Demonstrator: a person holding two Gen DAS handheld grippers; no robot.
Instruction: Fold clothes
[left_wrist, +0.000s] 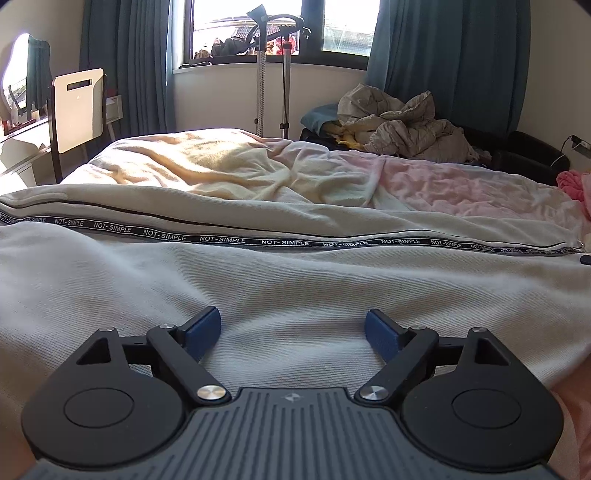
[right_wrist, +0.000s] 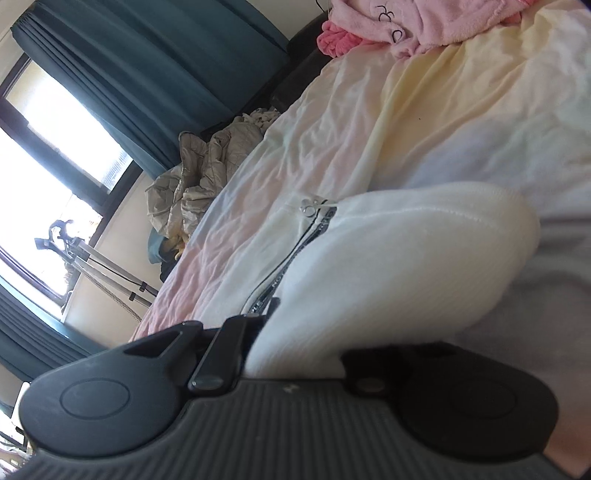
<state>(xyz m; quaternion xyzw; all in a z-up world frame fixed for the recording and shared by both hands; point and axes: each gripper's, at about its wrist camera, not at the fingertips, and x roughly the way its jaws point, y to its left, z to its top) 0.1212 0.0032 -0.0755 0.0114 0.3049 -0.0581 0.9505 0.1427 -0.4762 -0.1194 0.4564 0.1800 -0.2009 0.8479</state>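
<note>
A cream zip-up garment (left_wrist: 280, 295) lies spread flat across the bed, its black zipper tape printed NOT-SIMPLE (left_wrist: 284, 242) running left to right. My left gripper (left_wrist: 291, 332) is open, its blue pads resting on or just above the fabric, holding nothing. In the right wrist view the same garment (right_wrist: 388, 266) bulges up between the fingers of my right gripper (right_wrist: 295, 354), whose fingertips are buried in the cloth. The silver zipper pull (right_wrist: 309, 206) lies just beyond. The fabric hides how the jaws stand.
The bed is covered by a cream and pink sheet (left_wrist: 443, 181). Pink clothes (right_wrist: 406, 26) lie at the bed's far side. A crumpled beige quilt (left_wrist: 402, 125) sits on a dark seat by the teal curtains. A chair (left_wrist: 79, 107) and a garment steamer stand (left_wrist: 262, 74) are near the window.
</note>
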